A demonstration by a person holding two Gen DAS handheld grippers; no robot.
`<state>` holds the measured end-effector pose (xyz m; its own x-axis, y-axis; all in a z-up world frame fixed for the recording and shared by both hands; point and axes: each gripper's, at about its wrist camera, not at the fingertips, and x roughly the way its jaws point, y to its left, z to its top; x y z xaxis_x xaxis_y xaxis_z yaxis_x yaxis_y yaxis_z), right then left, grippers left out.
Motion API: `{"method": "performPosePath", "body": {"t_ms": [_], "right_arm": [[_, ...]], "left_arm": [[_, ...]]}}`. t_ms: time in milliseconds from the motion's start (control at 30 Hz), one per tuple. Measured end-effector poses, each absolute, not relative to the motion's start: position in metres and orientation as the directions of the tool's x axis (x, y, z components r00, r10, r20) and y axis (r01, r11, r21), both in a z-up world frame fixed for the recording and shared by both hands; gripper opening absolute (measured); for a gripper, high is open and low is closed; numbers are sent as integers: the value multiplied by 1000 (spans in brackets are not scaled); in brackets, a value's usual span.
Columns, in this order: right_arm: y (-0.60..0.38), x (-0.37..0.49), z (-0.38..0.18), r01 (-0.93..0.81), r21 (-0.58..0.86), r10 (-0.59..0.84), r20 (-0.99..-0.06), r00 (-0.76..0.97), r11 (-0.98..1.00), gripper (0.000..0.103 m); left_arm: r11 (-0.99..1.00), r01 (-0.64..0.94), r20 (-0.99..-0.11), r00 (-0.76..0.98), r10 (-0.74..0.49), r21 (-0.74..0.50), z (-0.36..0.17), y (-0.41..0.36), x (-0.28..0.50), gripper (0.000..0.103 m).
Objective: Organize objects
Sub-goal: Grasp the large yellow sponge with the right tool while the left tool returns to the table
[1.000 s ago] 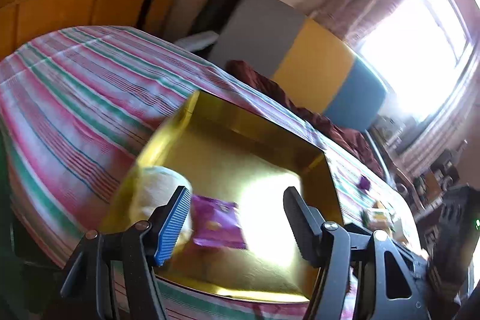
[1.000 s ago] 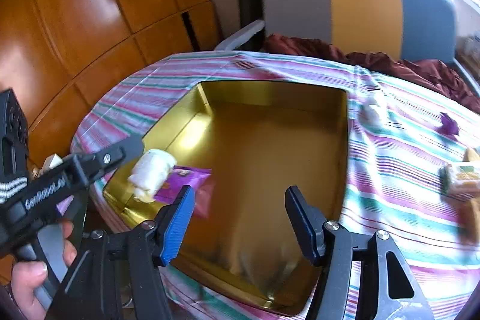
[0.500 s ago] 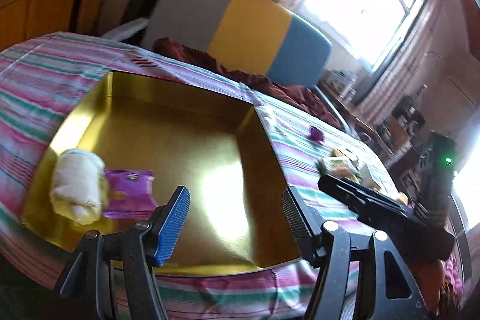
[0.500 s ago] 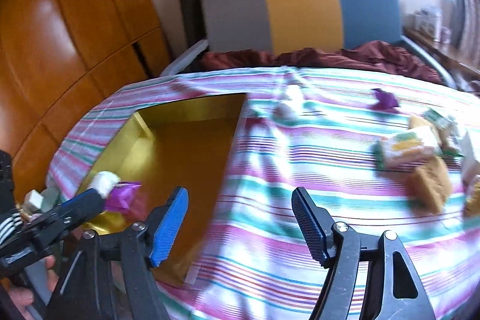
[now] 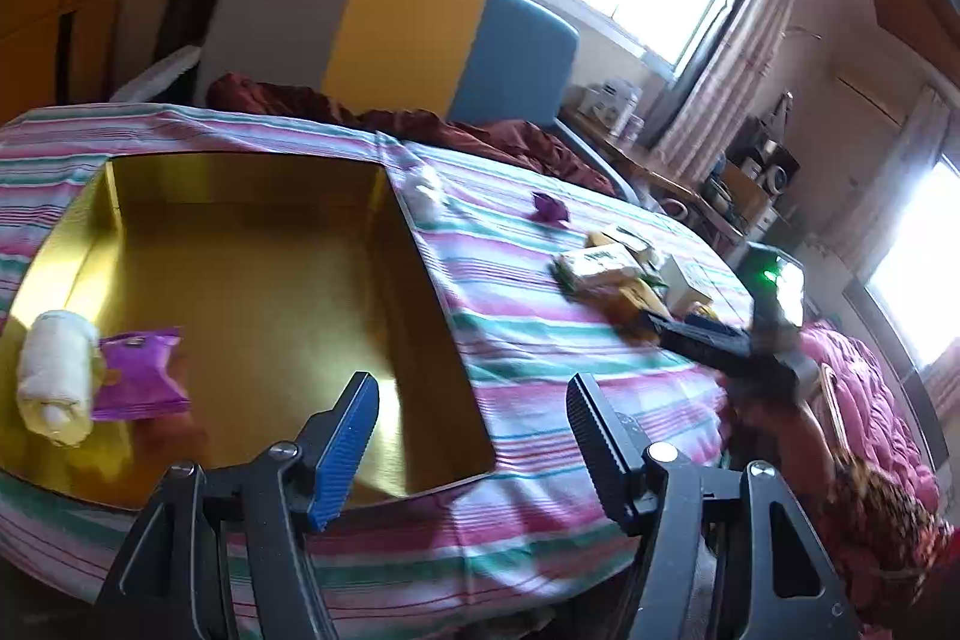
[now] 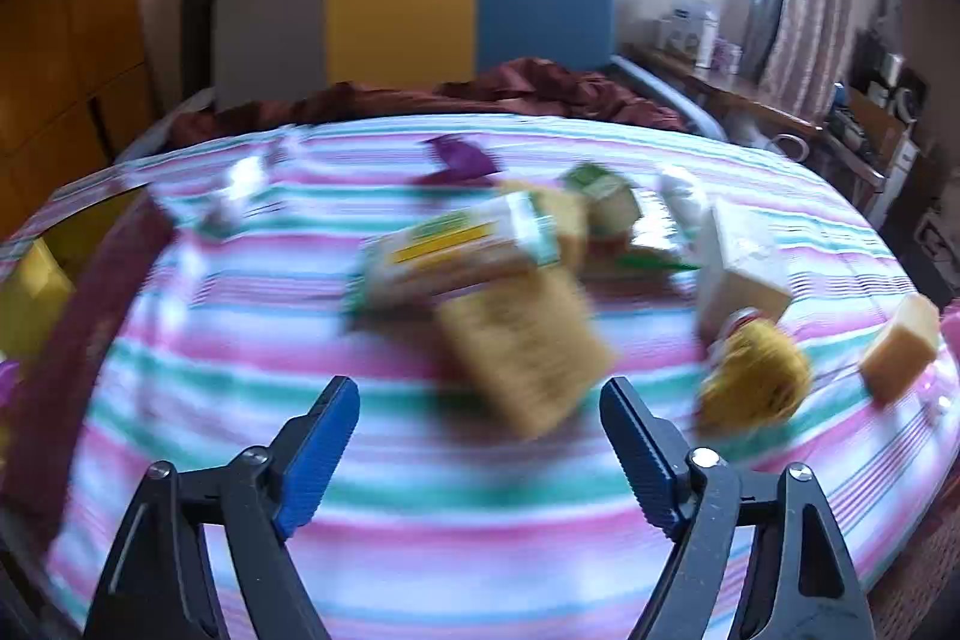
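Currently gold tray [image 5: 252, 280] holds white roll [image 5: 54, 376] and purple packet [image 5: 141, 373]; loose snacks clustered on the bed, tan pack [image 6: 528, 340] nearest. My right hand-held gripper [image 6: 480, 454] and left hand-held gripper [image 5: 474, 436] both wide, empty. Risk: view's blurred, I may clip neighbouring yellow bundle [image 6: 756, 382].

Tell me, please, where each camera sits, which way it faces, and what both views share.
Left wrist: on the left gripper, open, facing the gold tray holding a white roll and purple packet; the right gripper shows at the right.
Right wrist: on the right gripper, open, facing blurred snacks, with a tan packet nearest.
Shared: striped cloth, green-yellow pack, headboard.
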<state>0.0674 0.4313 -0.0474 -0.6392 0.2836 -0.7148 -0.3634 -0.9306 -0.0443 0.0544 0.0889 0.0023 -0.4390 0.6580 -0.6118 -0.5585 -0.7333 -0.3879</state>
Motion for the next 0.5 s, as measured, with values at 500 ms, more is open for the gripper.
{"method": "performPosePath", "body": {"t_ms": [500], "right_arm": [[478, 30, -78, -199, -11, 137, -761, -634, -980, 71]], "left_arm": [[-698, -608, -650, -362, 669, -379, 2, 129, 74, 66]]}}
